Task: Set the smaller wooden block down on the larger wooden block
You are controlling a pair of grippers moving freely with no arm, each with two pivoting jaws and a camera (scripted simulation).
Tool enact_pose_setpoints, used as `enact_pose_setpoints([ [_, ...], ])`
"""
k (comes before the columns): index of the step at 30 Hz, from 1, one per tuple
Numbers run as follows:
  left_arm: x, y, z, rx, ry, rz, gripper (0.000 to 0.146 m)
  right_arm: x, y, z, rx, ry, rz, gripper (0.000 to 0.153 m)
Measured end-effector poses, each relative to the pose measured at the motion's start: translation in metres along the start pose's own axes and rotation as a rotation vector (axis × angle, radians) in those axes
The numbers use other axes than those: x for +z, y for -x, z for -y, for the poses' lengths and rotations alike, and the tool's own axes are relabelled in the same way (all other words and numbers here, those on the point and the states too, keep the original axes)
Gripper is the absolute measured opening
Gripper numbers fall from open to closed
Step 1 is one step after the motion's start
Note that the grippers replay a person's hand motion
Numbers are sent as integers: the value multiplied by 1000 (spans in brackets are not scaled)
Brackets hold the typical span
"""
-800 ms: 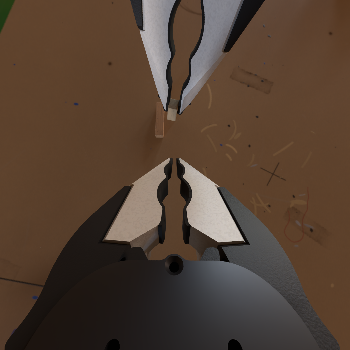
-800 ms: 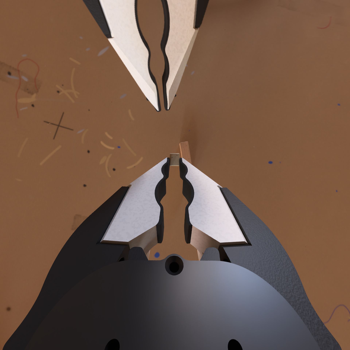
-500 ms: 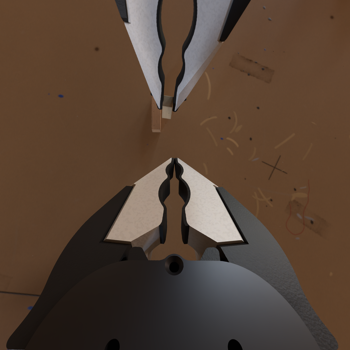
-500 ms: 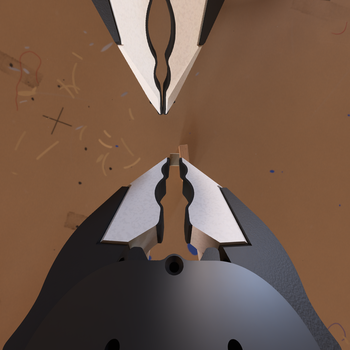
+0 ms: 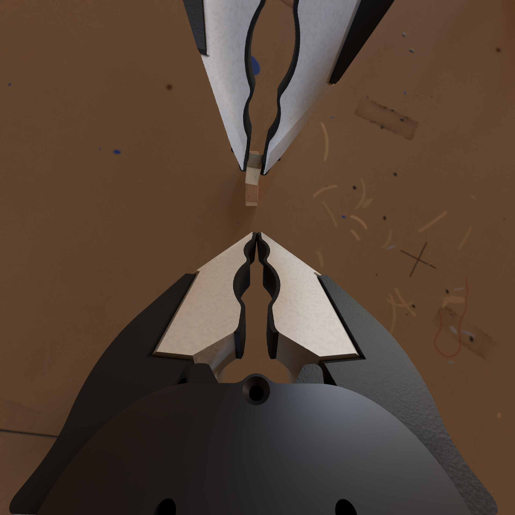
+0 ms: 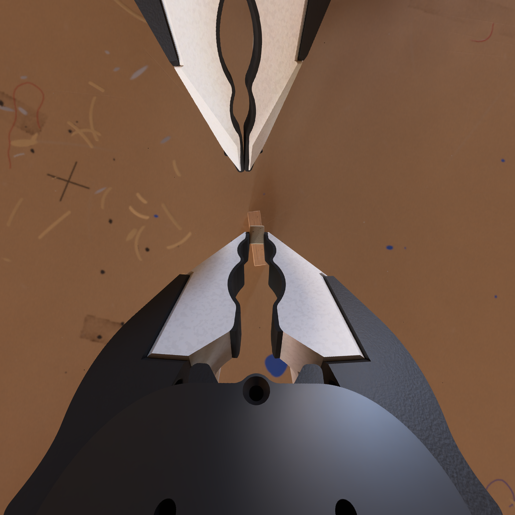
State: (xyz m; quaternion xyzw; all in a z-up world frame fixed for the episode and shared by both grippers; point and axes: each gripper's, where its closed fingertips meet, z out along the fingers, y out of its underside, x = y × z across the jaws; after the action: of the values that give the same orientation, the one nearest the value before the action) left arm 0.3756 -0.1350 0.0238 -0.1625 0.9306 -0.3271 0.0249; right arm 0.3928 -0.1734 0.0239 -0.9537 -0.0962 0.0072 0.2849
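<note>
We note the right gripper (image 6: pixel 255 237) clamped on the smaller wooden block (image 6: pixel 256 234), a pale cube pinched at the very tips of its two fingers (image 6: pixel 211 295). Directly beneath the cube lies the larger wooden block (image 6: pixel 258 255), a reddish-brown slat flat on the desk (image 6: pixel 390 167); its length runs along the line of the fingers, one end showing beyond the cube, the other between the fingers. From the left wrist view we see the cube (image 5: pixel 253 170) overlapping the far end of the slat (image 5: pixel 251 195); whether the two touch, we cannot tell. The left gripper (image 5: pixel 256 235) carries nothing, fingertips pressed together, and points at the slat's near end from a short way off. The two grippers face each other tip to tip. The desk bears scattered scratches, dark specks and a pencilled cross (image 6: pixel 67 181).
</note>
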Motion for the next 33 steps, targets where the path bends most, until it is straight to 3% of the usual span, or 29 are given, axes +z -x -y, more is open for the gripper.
enact_pose_setpoints([
  [22, 0, 0, -1, 122, 60, -113, 0, 2, -1, -5, -115, 151, 96, 9],
  [29, 0, 1, -1, 118, 48, -119, 0, -1, 2, 1, -58, 93, 86, 17],
  [33, 0, 1, -1, 120, 47, -121, 0, -2, 3, 7, -29, 35, 80, 10],
])
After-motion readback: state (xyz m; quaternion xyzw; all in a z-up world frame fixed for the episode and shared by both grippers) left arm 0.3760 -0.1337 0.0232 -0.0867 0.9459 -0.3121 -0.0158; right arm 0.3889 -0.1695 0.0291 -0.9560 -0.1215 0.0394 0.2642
